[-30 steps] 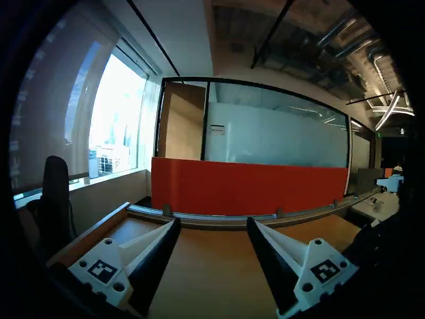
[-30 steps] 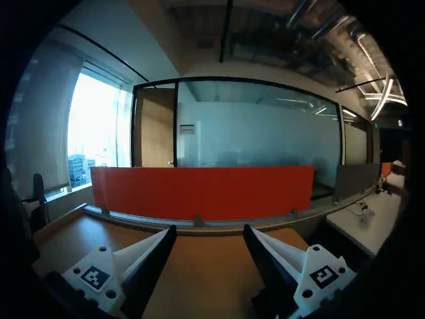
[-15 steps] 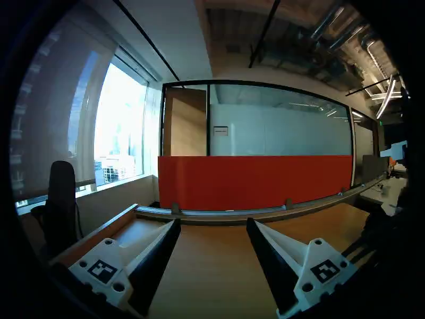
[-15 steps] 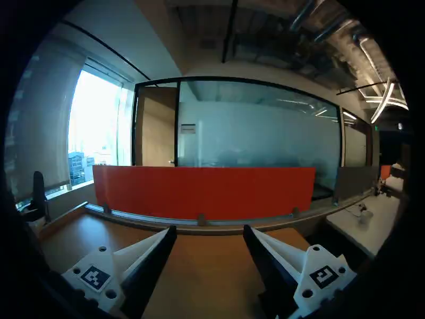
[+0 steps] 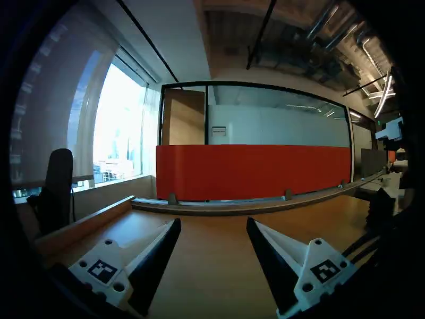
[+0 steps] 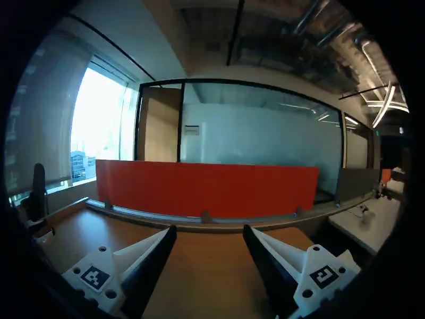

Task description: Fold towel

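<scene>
The left hand-held gripper (image 5: pixel 212 221) is spread wide, its two fingers gripping nothing and held above the bare wooden worktop (image 5: pixel 212 271). The right hand-held gripper (image 6: pixel 209 227) is equally wide apart, gripping nothing over the same wood. Both point toward the orange divider panel (image 5: pixel 255 170) at the worktop's far edge.

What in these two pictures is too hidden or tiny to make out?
Left gripper view: the sign on the glass wall is too small to read.
Left gripper view: the chair by the window is a dark shape against the glare.
Right gripper view: items on the white desk are too small to name.
</scene>
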Motion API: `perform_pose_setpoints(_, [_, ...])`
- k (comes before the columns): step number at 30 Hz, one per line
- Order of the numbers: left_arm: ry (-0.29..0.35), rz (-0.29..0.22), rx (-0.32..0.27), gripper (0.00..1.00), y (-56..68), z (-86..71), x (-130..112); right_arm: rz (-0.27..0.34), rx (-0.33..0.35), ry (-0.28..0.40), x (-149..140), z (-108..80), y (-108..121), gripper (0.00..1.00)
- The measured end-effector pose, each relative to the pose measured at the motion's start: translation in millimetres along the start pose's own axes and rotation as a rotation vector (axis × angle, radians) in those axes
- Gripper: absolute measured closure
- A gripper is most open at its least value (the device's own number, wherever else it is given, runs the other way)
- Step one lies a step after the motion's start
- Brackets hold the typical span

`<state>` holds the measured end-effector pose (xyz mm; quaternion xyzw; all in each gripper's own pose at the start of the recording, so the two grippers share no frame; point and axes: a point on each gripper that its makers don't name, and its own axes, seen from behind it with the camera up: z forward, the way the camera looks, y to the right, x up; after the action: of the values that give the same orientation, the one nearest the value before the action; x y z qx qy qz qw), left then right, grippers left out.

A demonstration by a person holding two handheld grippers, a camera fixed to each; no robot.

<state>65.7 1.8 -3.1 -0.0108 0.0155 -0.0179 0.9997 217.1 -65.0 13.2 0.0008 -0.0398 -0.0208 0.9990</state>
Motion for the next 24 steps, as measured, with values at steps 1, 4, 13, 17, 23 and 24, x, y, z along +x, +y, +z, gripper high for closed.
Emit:
perform_pose_setpoints(1, [0.001, 0.004, -0.001, 0.08, 0.7, -0.2, -4.8, -0.002, -0.001, -0.001, -3.9, 0.5, 0.2, 0.03])
perform_pose_setpoints(4, [0.002, 0.012, -0.001, 0.08, 2.5, -0.7, -19.1, -0.006, -0.003, -0.003, -15.4, 2.2, 1.2, 0.03])
perform_pose_setpoints(13, [0.015, 0.004, -0.004, 0.08, 7.7, -2.3, -49.2, -0.004, -0.013, -0.006, -36.9, 6.2, 6.9, 0.03])
perform_pose_setpoints(17, [0.019, 0.009, -0.009, 0.08, 9.4, -3.0, -59.4, -0.001, -0.018, -0.005, -42.6, 5.5, 10.5, 0.03])
perform_pose_setpoints(23, [-0.001, 0.011, 0.001, 0.09, 5.8, -4.0, -77.4, -0.002, -0.018, -0.016, -52.1, 5.0, 11.7, 0.03])
perform_pose_setpoints(24, [-0.004, 0.013, 0.003, 0.09, 4.9, -4.1, -79.2, -0.003, -0.018, -0.018, -53.5, 5.1, 11.4, 0.03])
